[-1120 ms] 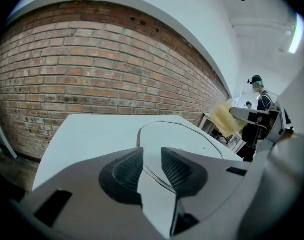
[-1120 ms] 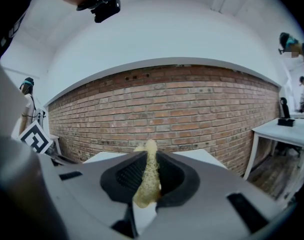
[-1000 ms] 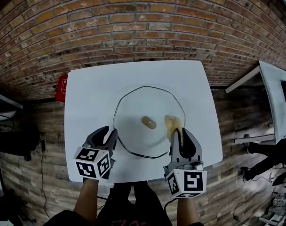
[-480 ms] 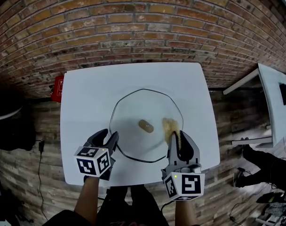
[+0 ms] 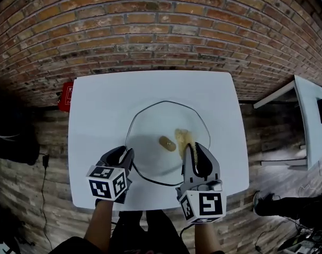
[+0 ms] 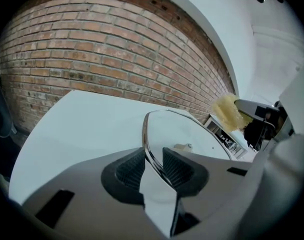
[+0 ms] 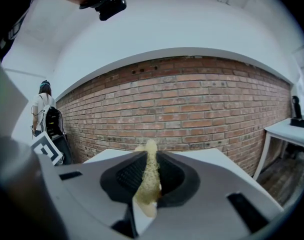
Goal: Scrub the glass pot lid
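The round glass pot lid (image 5: pixel 150 126) lies on the white table (image 5: pixel 97 99), its brown knob (image 5: pixel 167 143) at the middle. My left gripper (image 5: pixel 122 155) has the lid's near-left rim between its pads (image 6: pixel 129 169); its jaws are closing and hold the metal rim (image 6: pixel 148 149), with the glass (image 6: pixel 184 134) rising beyond. My right gripper (image 5: pixel 195 148) is shut on a yellow sponge (image 5: pixel 182 137) that rests on the glass just right of the knob. The right gripper view shows that sponge (image 7: pixel 149 176) pinched between both pads. From the left gripper view the sponge (image 6: pixel 227 111) sticks out at the right.
A red object (image 5: pixel 67 97) sits off the table's left edge. A second white table (image 5: pixel 312 115) stands to the right. A brick wall (image 5: pixel 150 25) is behind, wooden floor around. A person with a backpack (image 7: pixel 44 114) stands far left in the right gripper view.
My right gripper has slid the sponge left across the glass, closer to the knob. The left gripper has stayed on the lid's rim.
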Available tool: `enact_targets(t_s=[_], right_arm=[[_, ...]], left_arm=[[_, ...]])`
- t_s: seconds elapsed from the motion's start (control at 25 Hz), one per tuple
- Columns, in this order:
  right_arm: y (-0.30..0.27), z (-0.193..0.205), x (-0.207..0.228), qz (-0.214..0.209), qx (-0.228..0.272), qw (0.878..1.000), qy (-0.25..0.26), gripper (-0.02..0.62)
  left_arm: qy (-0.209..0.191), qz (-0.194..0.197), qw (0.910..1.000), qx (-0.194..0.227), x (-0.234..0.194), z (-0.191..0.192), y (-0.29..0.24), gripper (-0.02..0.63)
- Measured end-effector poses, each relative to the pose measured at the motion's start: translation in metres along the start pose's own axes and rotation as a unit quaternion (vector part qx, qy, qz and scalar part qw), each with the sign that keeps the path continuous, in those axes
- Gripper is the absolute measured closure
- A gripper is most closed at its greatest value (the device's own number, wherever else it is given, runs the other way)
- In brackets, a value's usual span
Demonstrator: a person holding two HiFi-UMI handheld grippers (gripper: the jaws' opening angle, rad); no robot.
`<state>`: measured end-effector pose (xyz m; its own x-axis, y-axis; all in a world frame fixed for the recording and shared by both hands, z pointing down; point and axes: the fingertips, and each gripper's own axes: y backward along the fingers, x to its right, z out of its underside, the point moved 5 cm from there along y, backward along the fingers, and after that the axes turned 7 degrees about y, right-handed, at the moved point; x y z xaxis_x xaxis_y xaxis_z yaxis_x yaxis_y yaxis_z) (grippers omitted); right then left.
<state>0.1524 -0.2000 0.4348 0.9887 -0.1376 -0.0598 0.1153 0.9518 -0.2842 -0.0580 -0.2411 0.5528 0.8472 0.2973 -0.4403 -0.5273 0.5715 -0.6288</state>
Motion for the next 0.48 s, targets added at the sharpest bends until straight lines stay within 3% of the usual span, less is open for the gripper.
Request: enact_targets(t_s=[0.48], right_arm=[[-0.058, -0.010, -0.056, -0.088, -0.002, 0.996, -0.009, 0.537]], left_arm=[[0.007, -0.005, 0.9999, 0.008, -0.001, 0.001, 0.000, 0.508]])
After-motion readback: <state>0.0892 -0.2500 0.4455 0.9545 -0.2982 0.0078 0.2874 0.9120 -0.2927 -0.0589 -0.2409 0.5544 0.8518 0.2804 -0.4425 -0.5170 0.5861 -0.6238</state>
